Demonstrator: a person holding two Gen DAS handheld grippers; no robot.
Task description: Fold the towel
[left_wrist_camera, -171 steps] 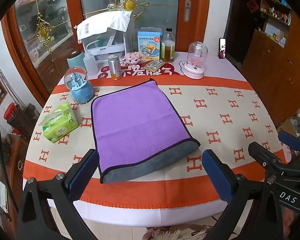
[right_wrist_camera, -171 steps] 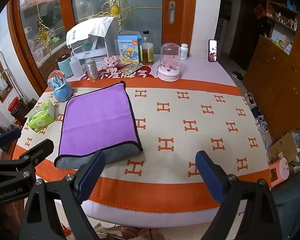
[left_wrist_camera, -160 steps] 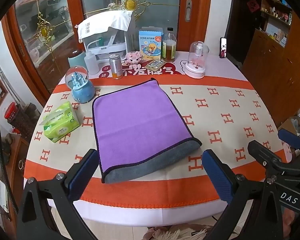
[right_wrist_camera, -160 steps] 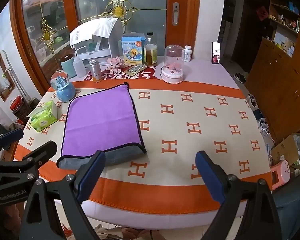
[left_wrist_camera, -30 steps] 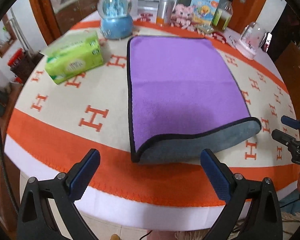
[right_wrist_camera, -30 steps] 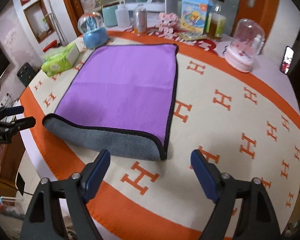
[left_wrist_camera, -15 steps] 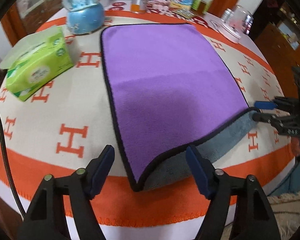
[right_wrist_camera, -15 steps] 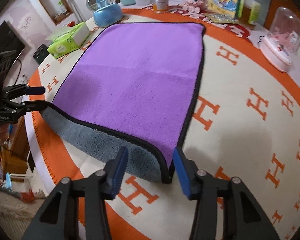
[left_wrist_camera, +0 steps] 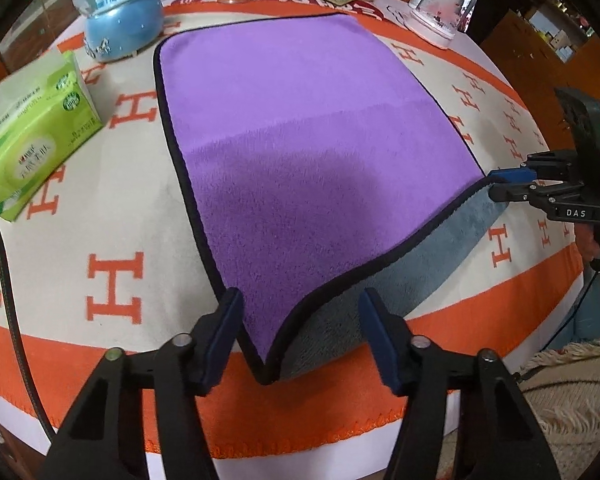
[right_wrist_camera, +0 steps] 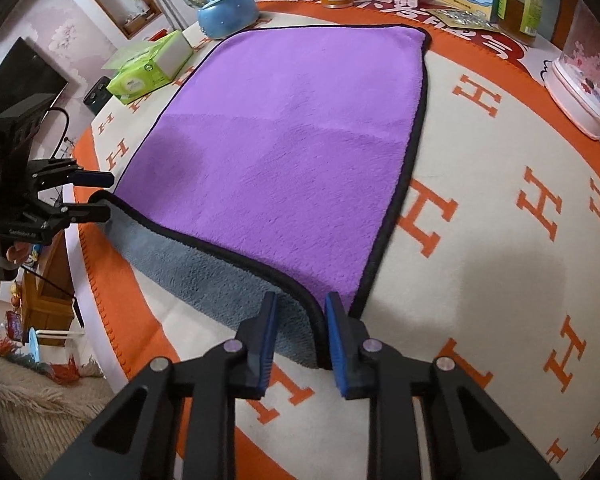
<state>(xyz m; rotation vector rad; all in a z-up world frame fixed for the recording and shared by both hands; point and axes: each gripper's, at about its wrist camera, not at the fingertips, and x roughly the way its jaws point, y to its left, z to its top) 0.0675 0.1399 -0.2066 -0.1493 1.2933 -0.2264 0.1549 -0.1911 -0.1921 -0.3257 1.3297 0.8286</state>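
A purple towel (left_wrist_camera: 308,128) with a black hem and grey underside lies folded once on the round table; it also shows in the right wrist view (right_wrist_camera: 292,144). My left gripper (left_wrist_camera: 300,316) is open, its fingers either side of the towel's near left corner. My right gripper (right_wrist_camera: 300,320) is partly closed, its blue pads straddling the near right corner with a gap still showing. In the left wrist view the right gripper (left_wrist_camera: 500,184) sits at the towel's right corner. In the right wrist view the left gripper (right_wrist_camera: 100,196) sits at the left corner.
A green tissue pack (left_wrist_camera: 32,136) lies left of the towel. A blue snow globe (left_wrist_camera: 120,20), a can, a pink toy, a box and a bottle stand along the far edge. A domed ornament (right_wrist_camera: 588,80) stands at the far right. The table edge (left_wrist_camera: 260,420) is just below my grippers.
Both grippers have moved in from well off the table to the towel's near corners and have narrowed around the hem. The towel has not moved.
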